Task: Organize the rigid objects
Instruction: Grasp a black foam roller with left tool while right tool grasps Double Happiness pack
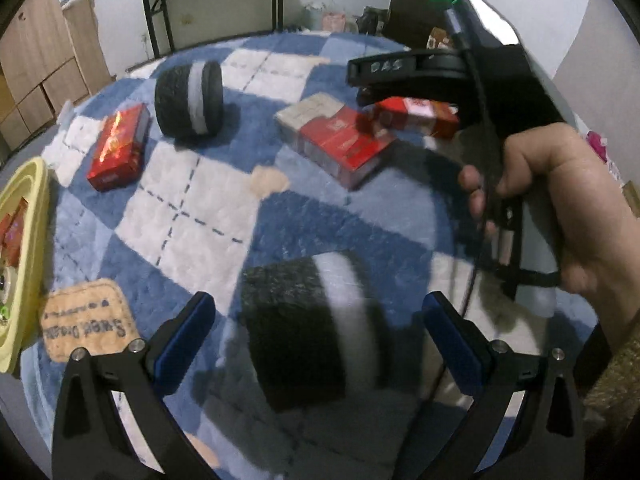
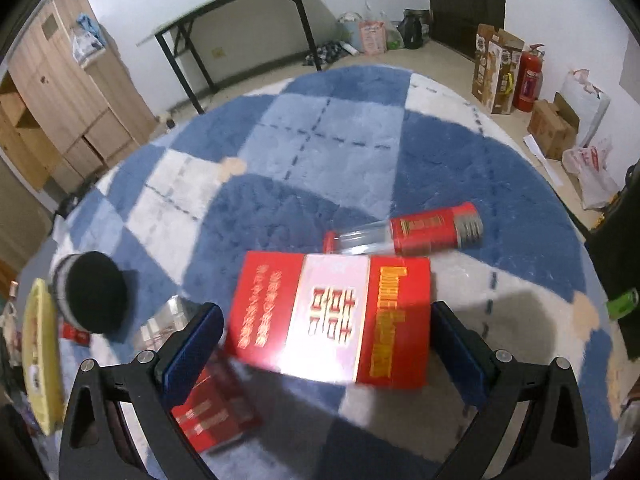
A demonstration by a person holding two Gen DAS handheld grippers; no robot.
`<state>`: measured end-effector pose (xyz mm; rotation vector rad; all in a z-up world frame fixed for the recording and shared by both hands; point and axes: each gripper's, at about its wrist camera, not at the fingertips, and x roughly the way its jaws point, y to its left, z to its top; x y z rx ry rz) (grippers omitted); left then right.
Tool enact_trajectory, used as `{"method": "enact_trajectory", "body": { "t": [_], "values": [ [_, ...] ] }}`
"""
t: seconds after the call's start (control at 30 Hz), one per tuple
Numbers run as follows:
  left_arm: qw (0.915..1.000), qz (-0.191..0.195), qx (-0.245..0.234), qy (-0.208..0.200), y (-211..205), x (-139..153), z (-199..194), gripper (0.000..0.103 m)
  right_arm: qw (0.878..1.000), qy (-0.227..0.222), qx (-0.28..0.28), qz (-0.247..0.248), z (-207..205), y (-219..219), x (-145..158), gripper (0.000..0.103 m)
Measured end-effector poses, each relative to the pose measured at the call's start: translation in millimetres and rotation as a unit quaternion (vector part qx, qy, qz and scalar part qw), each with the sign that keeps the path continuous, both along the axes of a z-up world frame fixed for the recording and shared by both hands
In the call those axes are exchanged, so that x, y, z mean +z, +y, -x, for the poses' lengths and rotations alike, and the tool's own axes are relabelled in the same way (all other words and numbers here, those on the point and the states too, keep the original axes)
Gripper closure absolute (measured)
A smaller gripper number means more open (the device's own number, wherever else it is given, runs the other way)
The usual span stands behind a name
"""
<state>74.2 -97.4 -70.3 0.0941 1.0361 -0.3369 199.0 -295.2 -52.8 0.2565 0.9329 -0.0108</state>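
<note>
- Here, the left gripper [image 1: 318, 344] stands open, its jaws straddling a black-and-white roll [image 1: 308, 328] lying on the checked rug [image 1: 192, 208]; neither pad visibly touches it.
- The right gripper [image 2: 326, 344] is likewise open around a red box [image 2: 332, 316], whose long axis runs across the jaws.
- A yellow tray [image 1: 24, 248], apparently the destination, lies to the left, nearer the left gripper.
- A red-capped tube [image 2: 424, 230] rests just beyond the red box.

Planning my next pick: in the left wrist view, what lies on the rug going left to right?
Yellow tray → red foil box → upright black-and-white roll → red carton → small red box under the right claw.
</note>
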Motion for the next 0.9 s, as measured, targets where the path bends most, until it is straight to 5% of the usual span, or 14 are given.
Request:
{"method": "enact_trajectory", "body": {
  "t": [0.1,0.17,0.27,0.5,0.77,0.9],
  "values": [
    [0.9993,0.022,0.015,0.026,11.2,-11.7,-7.8,0.011,1.0,-0.008,0.002,0.019,-5.5,1.0,-3.1,0.004],
    [0.9986,0.024,0.023,0.041,14.9,-17.5,-10.8,0.038,0.999,-0.011,0.007,0.031,-4.2,1.9,-3.8,0.005],
    [0.998,0.045,0.018,0.039,17.1,-13.4,-9.4,0.049,0.999,-0.021,0.018,0.046,1.9,10.0,-7.3,0.007],
    [0.9989,0.017,0.024,-0.035,27.3,35.3,-1.0,0.05,0.998,-0.043,0.021,0.029,37.9,2.1,15.3,0.007],
    [0.9824,-0.018,0.049,-0.179,81.2,150.6,14.5,0.049,0.985,-0.148,0.073,0.042,121.0,2.2,116.7,0.007],
    [0.975,0.001,0.083,-0.206,123.4,191.6,30.6,0.049,0.977,-0.186,0.094,0.034,168.3,11.6,166.5,0.007]
  ]
}}
